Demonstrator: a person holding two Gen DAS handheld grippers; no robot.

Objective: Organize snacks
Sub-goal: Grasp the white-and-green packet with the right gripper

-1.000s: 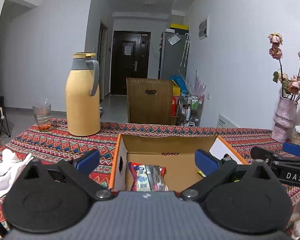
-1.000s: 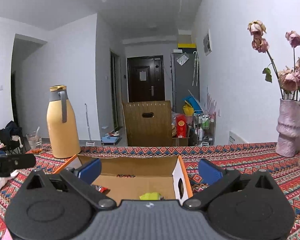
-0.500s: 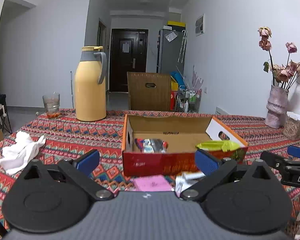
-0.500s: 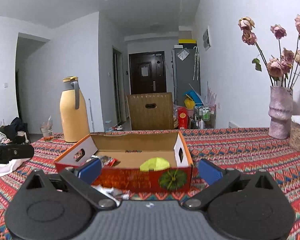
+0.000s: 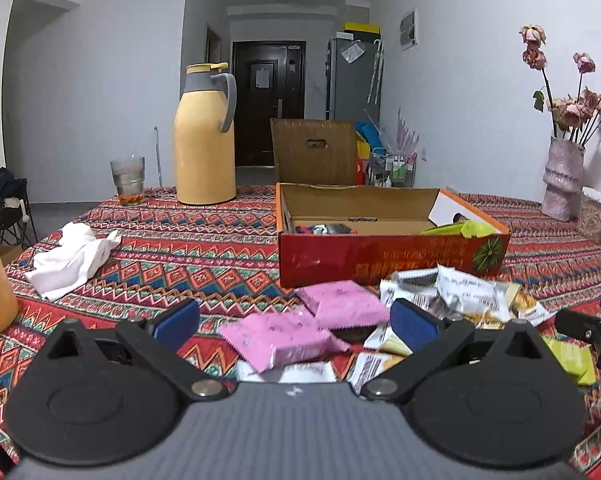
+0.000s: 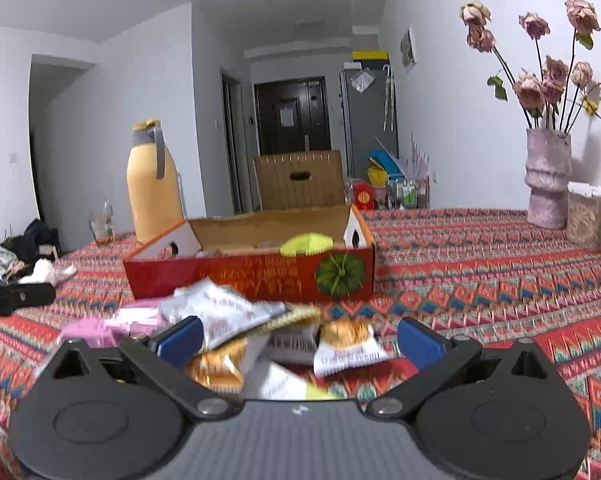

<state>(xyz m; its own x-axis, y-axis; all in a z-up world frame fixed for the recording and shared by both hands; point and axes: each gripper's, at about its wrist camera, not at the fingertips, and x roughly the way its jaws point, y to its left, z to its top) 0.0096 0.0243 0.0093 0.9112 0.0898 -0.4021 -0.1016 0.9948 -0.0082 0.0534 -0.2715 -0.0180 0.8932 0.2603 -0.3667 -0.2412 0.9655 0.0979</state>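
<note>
Snack packets (image 5: pixel 340 320) heaped beneath both low, level, wide-open grippers.

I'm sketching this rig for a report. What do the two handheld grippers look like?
Both look alike. The left gripper and right gripper each have a grey ribbed body, two round black housings, black linkage arms with silver pivot pins, and blue ribbed pads. The left gripper's black finger seen from the right camera carries partial white lettering. No cables, hands or sleeves show.
</note>
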